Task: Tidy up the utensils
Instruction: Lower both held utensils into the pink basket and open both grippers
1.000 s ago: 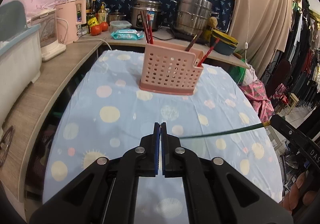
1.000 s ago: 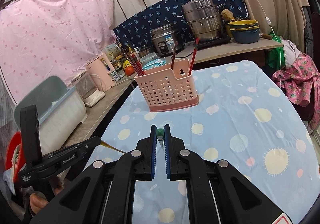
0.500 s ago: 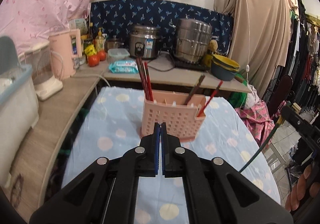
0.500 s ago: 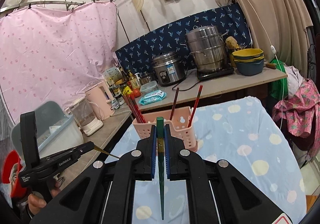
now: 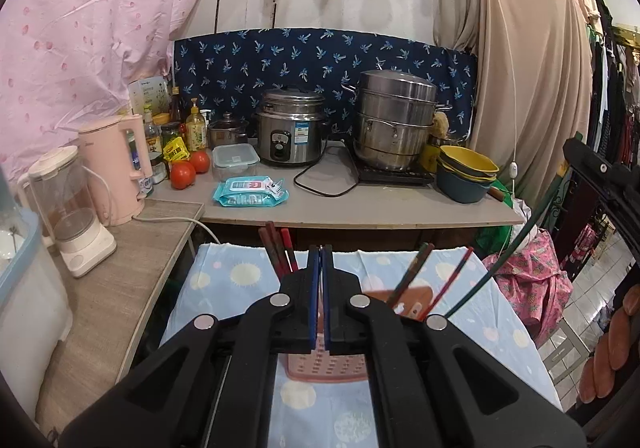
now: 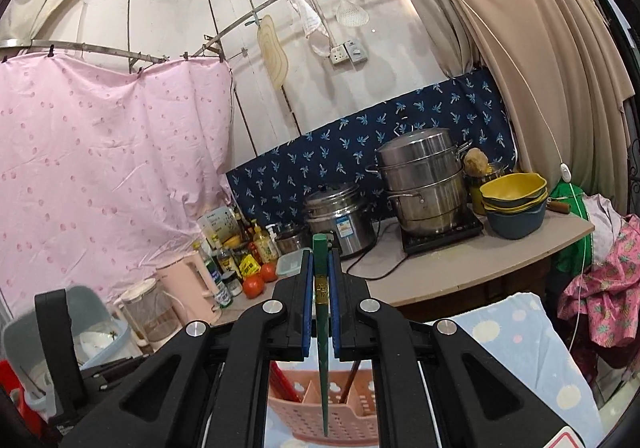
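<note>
You have lifted your right gripper [image 6: 319, 300] and turned it, so the long dark green chopstick [image 6: 321, 332] that lay flat a second ago now hangs tip down, right over the pink plastic holder with little holes [image 6: 340, 414]. That means the chopstick is almost ready to drop in; I think the next job is to lower it into one of the slots. The right gripper pinches the chopstick near its thick top end. Your left gripper [image 5: 319, 304] has come up too, with its blue pads pressed together and nothing between them. The pink holder stands on the blue cloth with pale dots [image 5: 236, 276], toward the far edge of the tabletop, and it is mostly hidden behind the left gripper. The left view shows things the right view does not: the red and brown chopsticks [image 5: 430, 284] that lean in the holder, and the green chopstick seen from the side as a thin slanted line coming down from the right. The right view shows what the left cannot: the green tip lined up over the wall between two slots, so mind which slot you choose.
</note>
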The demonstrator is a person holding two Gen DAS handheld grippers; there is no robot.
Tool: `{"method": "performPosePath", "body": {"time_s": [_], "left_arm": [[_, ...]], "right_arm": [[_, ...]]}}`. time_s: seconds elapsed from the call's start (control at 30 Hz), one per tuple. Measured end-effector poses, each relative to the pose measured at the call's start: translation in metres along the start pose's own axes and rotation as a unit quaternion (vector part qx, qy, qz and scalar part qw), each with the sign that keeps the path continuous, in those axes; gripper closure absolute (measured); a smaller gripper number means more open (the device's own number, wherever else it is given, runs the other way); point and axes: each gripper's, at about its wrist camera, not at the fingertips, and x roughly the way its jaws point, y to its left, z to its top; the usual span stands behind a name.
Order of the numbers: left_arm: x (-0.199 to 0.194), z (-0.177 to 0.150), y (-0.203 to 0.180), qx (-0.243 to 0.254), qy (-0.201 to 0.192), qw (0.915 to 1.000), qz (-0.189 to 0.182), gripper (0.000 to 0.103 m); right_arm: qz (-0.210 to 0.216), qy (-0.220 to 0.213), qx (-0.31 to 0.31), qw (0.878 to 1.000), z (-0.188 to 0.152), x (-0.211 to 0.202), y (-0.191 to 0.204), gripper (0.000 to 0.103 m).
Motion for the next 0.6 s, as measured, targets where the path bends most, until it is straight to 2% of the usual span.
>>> {"method": "performPosePath", "body": {"time_s": [0.23,0.6], "left_arm": [[0.043,-0.002,0.010,-0.008,0.026,0.9996,0.008,0.102],[0.075,-0.023,0.022,-0.020,0.060,0.9979,0.008,0.102]], "right_arm": [[-0.007,0.003,0.025,1.000,-0.002,0.052,-0.007,0.096],[-0.021,0.085,0.018,0.996,-0.062,0.096,-0.021,0.096]]}}
